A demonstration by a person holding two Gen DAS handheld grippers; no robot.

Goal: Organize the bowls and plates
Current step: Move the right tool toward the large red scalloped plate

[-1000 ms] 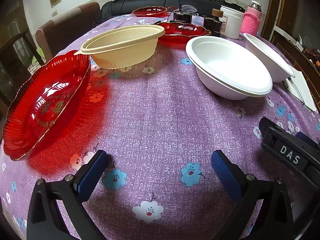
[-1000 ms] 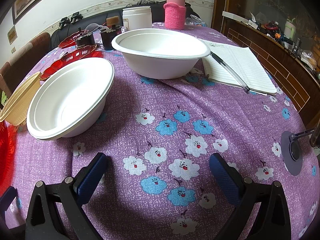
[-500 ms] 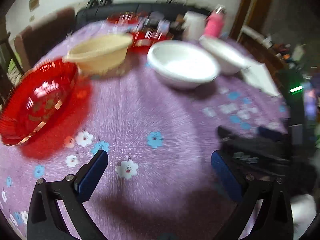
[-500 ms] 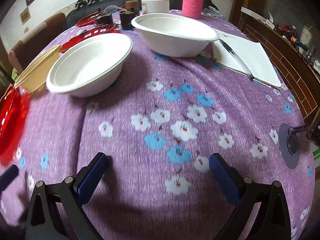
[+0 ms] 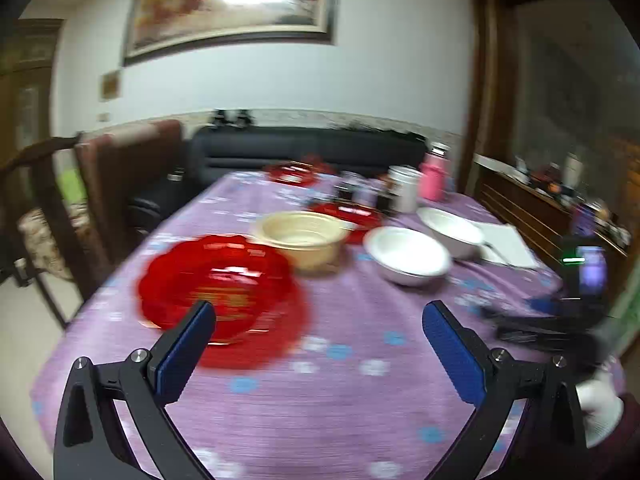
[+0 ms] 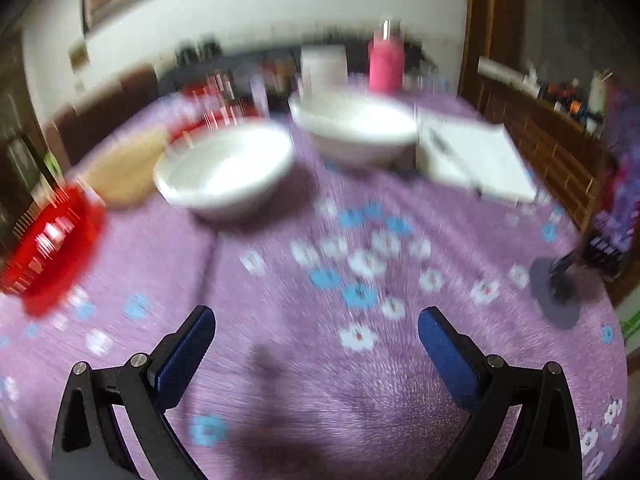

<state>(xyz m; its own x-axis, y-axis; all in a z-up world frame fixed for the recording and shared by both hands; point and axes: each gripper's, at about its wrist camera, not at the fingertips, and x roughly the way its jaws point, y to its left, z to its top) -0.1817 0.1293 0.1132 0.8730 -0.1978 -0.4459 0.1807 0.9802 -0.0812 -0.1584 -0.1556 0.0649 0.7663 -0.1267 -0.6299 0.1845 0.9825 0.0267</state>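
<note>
A red glass plate (image 5: pixel 216 280) lies at the near left of the purple flowered tablecloth (image 5: pixel 344 360). Behind it stands a cream bowl (image 5: pixel 300 236), then two white bowls (image 5: pixel 406 254) (image 5: pixel 452 230) to the right. More red plates (image 5: pixel 348 214) (image 5: pixel 296 172) lie further back. My left gripper (image 5: pixel 318 332) is open and empty, high above the near edge. My right gripper (image 6: pixel 316 336) is open and empty; its blurred view shows the white bowls (image 6: pixel 228 168) (image 6: pixel 354 130), the cream bowl (image 6: pixel 124 172) and the red plate (image 6: pixel 48 244).
A white jar (image 5: pixel 404 194), a pink bottle (image 5: pixel 434 178) and dark cups stand at the back. A notebook (image 5: pixel 506 246) with a pen lies at the right. A phone stand (image 6: pixel 560 284) stands at the right edge. Chairs (image 5: pixel 120 176) stand at the left.
Both grippers have pulled back and risen away from the dishes; the views now take in the whole table and the wall. Both stay open and empty.
</note>
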